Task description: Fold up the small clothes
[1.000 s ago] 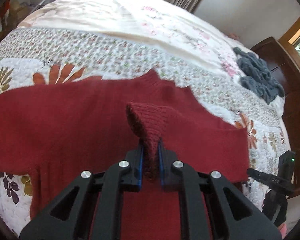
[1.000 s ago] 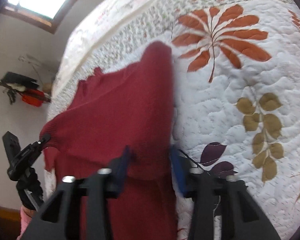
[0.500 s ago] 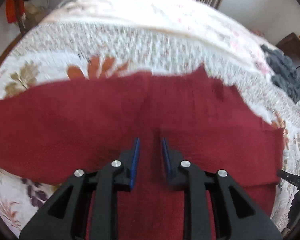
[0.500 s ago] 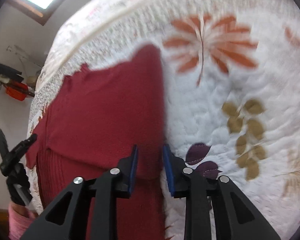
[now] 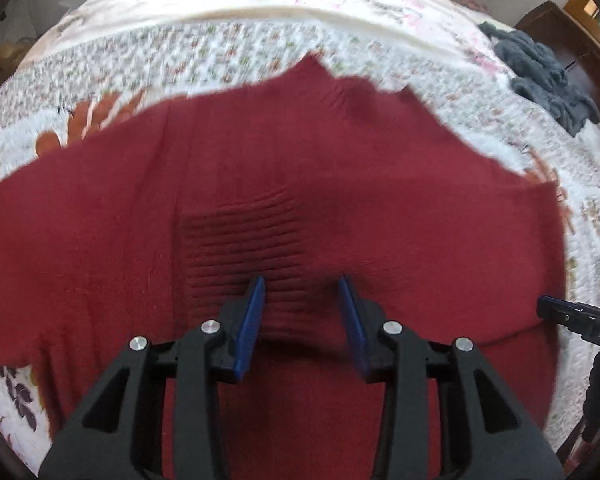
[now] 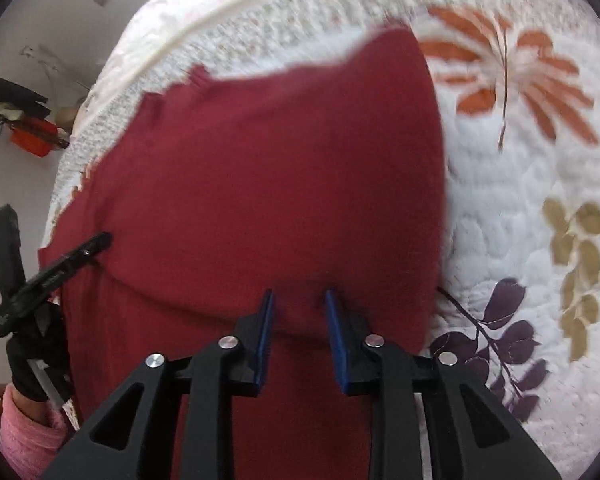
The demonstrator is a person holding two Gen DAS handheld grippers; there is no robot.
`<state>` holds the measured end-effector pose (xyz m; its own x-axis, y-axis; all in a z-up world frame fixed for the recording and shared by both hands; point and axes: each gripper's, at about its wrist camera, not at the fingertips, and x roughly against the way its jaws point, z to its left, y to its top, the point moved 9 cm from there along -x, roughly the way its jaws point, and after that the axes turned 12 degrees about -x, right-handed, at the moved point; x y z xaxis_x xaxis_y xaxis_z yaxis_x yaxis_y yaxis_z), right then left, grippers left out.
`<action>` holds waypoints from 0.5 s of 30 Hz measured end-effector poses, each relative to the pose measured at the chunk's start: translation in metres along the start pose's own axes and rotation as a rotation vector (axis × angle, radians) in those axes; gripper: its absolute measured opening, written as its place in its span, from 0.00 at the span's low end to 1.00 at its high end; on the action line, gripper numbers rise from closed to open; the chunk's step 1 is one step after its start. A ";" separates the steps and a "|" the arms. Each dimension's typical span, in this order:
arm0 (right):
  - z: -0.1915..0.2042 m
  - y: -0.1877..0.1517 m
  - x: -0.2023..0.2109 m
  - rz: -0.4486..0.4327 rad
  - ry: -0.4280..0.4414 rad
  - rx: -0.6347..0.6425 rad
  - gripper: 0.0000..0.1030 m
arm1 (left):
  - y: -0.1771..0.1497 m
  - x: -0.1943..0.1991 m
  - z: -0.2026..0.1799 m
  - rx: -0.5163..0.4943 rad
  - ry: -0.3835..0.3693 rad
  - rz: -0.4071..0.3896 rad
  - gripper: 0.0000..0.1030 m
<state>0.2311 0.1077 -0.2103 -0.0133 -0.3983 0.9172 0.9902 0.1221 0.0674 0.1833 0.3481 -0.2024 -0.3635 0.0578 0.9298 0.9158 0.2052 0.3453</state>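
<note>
So right now my left claw (image 5: pixel 302 304) is spread wide, hovering over the ribbed cuff (image 5: pixel 244 240) of the red knit sweater (image 5: pixel 340 184), gripping nothing. My right claw (image 6: pixel 298 312) is parted too, blue pads either side of the folded sleeve edge, not pinching it. Sweater lies flat on the floral quilt (image 6: pixel 520 208) ahead of both claws; a grey garment (image 5: pixel 540 76) sits far right.

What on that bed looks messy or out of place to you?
Mostly the grey garment, lying crumpled in a heap at the far edge of the quilt. The red sweater is spread fairly flat with a ribbed cuff folded onto it. Nothing looks torn or spilled.
</note>
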 end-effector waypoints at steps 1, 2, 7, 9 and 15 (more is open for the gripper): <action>-0.003 -0.001 -0.004 0.002 0.036 -0.023 0.24 | -0.001 0.001 0.001 0.004 -0.004 -0.004 0.38; -0.004 0.000 -0.005 0.005 0.058 -0.044 0.24 | -0.002 0.001 0.002 0.010 -0.005 -0.007 0.38; -0.013 0.003 -0.008 0.019 0.082 -0.096 0.16 | -0.004 -0.003 -0.002 -0.002 0.031 -0.004 0.39; -0.011 0.003 -0.007 0.022 0.069 -0.094 0.16 | -0.002 0.000 0.000 0.011 0.023 -0.003 0.39; 0.031 -0.006 0.039 -0.110 0.028 0.026 0.66 | -0.005 0.065 0.023 0.057 0.021 -0.112 0.71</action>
<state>0.2208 0.1196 -0.1629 -0.1174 -0.4359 0.8923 0.9790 0.0997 0.1776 0.1513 0.3734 -0.1467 -0.4588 0.0105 0.8885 0.8582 0.2644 0.4401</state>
